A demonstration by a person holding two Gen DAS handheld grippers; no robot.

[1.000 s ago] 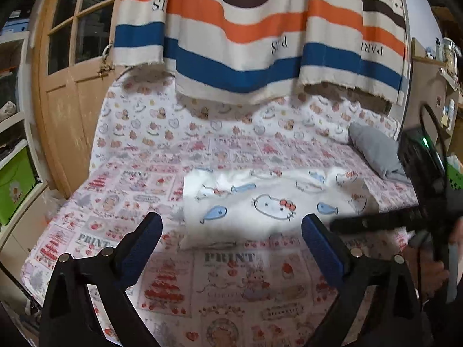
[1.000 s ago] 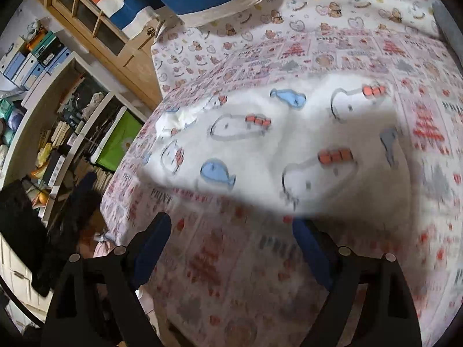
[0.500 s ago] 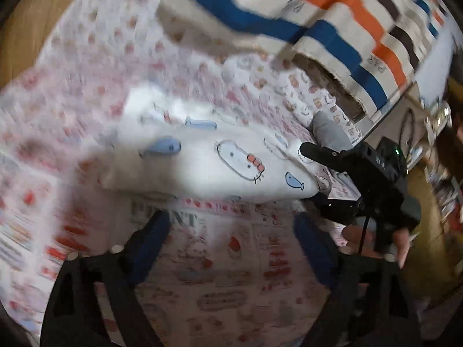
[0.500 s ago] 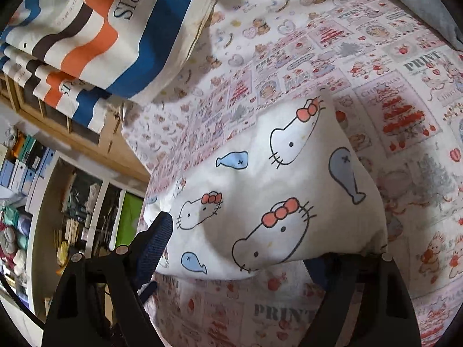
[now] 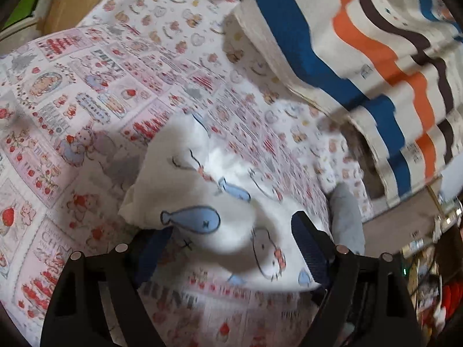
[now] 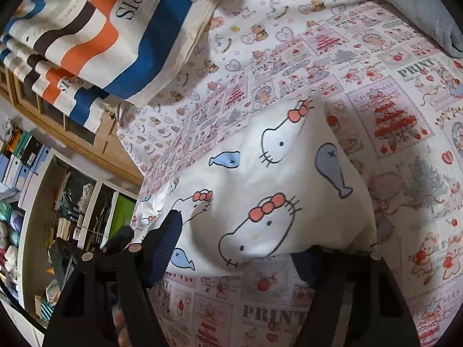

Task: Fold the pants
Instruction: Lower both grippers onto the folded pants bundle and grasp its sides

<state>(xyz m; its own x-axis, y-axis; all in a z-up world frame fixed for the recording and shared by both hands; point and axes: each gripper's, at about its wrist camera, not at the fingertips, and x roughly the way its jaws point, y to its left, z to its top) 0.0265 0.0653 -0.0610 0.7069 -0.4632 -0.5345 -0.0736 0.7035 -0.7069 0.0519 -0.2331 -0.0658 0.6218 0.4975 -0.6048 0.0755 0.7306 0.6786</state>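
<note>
While the white cat-and-fish print pants (image 5: 202, 202) lie flat on the patterned bedsheet (image 5: 86, 86), both tools sit at the near edge, one per end. Long axis of the pants runs crosswise to both tools, so each takes its own end.

L gripper (image 5: 231, 248): jaws wide apart; the cloth's near edge is bunched between the pads, one pad under the corner, the other on top. Can't see a real pinch, so I read it as not yet clamped. Neither hand looks nearer.

R gripper (image 6: 237, 248): jaws have just been closing, and the pants' (image 6: 275, 188) near hem sits between them, draped over the far pad. Pads don't look pressed together; probably mid-grab.

R view only: the L tool's dark body just past its near finger, plus shelves beyond the bed edge. L view only: the grey pillow (image 5: 345, 217) just past the pants' far end. Both show the striped cloth (image 6: 101, 29) hanging beyond.
</note>
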